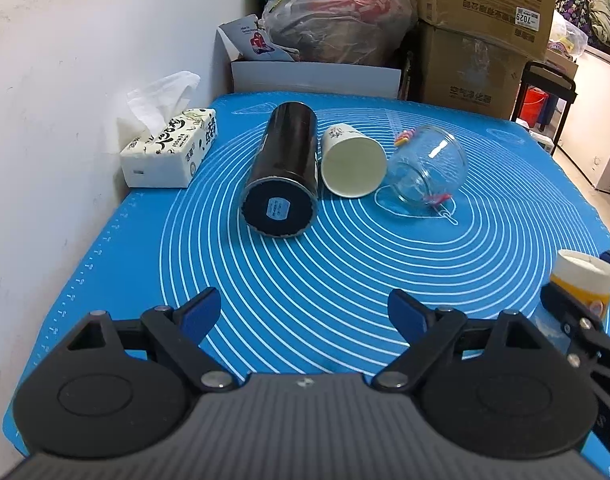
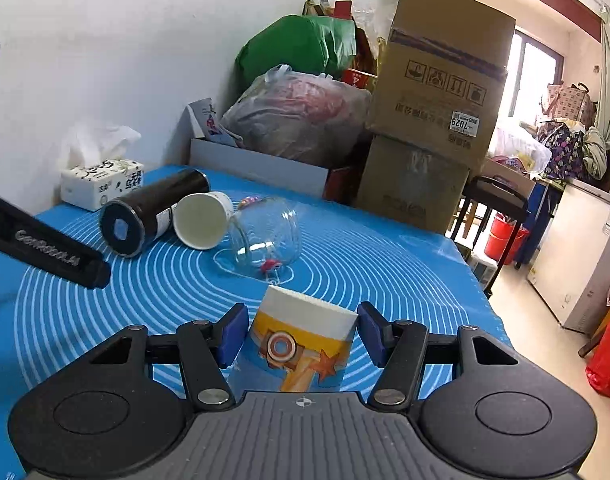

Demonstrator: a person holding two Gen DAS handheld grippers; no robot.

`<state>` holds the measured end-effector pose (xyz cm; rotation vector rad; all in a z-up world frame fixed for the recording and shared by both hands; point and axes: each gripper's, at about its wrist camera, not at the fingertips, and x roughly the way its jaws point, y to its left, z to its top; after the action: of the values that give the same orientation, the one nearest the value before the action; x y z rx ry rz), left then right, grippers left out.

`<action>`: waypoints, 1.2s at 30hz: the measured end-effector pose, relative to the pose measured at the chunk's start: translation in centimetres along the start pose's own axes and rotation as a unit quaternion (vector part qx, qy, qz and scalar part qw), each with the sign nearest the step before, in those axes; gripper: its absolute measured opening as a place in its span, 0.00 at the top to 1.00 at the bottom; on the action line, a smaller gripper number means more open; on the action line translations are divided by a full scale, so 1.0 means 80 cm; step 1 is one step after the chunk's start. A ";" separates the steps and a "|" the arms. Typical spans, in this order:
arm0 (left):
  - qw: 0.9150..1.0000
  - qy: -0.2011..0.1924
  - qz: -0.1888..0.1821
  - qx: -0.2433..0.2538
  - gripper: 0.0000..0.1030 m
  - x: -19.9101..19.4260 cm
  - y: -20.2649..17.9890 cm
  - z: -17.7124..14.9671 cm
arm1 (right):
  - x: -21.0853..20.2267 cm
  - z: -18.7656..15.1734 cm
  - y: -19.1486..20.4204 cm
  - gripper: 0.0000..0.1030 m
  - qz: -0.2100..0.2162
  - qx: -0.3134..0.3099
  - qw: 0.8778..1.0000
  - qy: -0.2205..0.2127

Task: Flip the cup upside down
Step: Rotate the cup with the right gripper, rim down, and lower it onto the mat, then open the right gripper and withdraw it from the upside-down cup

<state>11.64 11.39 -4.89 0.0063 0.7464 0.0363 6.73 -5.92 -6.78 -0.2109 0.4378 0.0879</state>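
Between the right gripper (image 2: 303, 334) jaws | yellow-and-blue printed paper cup (image 2: 301, 344) at 12 o'clock, axis upright, pads flanking, contact unclear | left gripper (image 1: 303, 314) jaws apart, empty.

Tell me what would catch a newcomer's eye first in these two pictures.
Probably the printed cup, standing bottom-up between the right gripper's fingers; whether they grip it is unclear. Beyond it, a black flask, a white paper cup and a glass jar lie on their sides in a row on the blue mat. The left gripper is open, holding nothing.
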 end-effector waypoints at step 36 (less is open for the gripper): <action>0.999 -0.025 -0.030 0.035 0.09 -0.140 -0.071 -0.081 | -0.146 -0.035 -0.070 0.12 0.048 0.074 0.992 0.088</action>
<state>-0.80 5.28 -2.12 0.0502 0.6977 -0.0473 -4.26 -12.45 -3.20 -0.0514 0.6287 0.1314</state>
